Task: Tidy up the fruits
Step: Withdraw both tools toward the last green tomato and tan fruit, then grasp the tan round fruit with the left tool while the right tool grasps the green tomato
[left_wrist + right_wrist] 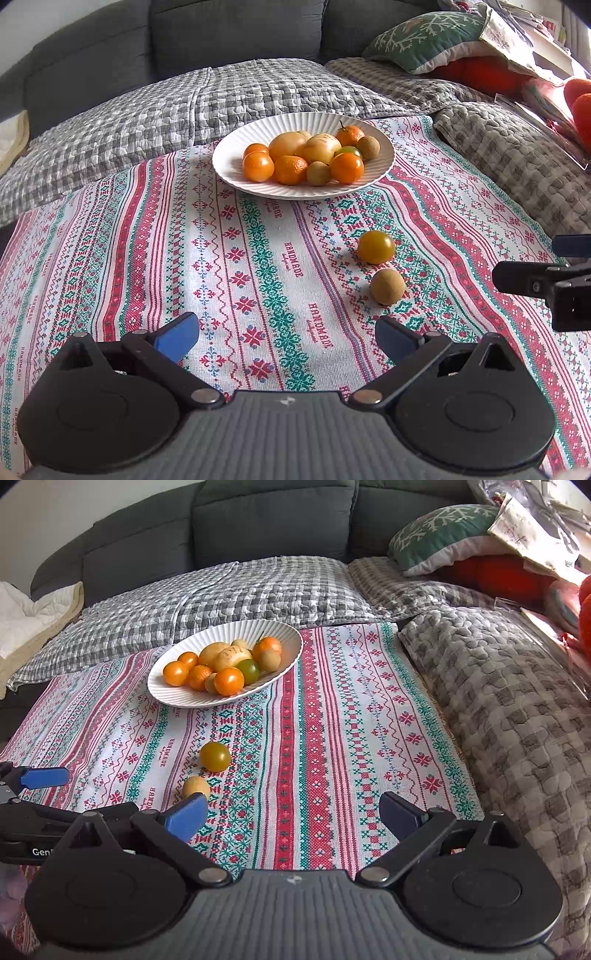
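Observation:
A white ribbed plate (236,173) (166,694) holds several orange, yellow and tan fruits at the back of the patterned cloth. Two loose fruits lie on the cloth: a yellow-green tomato (376,246) (215,756) and a tan round fruit (388,286) (195,786) just in front of it. My left gripper (288,338) is open and empty, low over the cloth, left of the loose fruits. My right gripper (293,814) is open and empty, right of them; its left finger partly covers the tan fruit. The right gripper shows at the right edge of the left wrist view (535,266).
The patterned cloth (258,258) (332,720) lies on a grey checked quilt (184,107) (517,720) on a dark sofa (221,37). A green pillow (424,37) (443,531) and orange and red items are piled at the back right.

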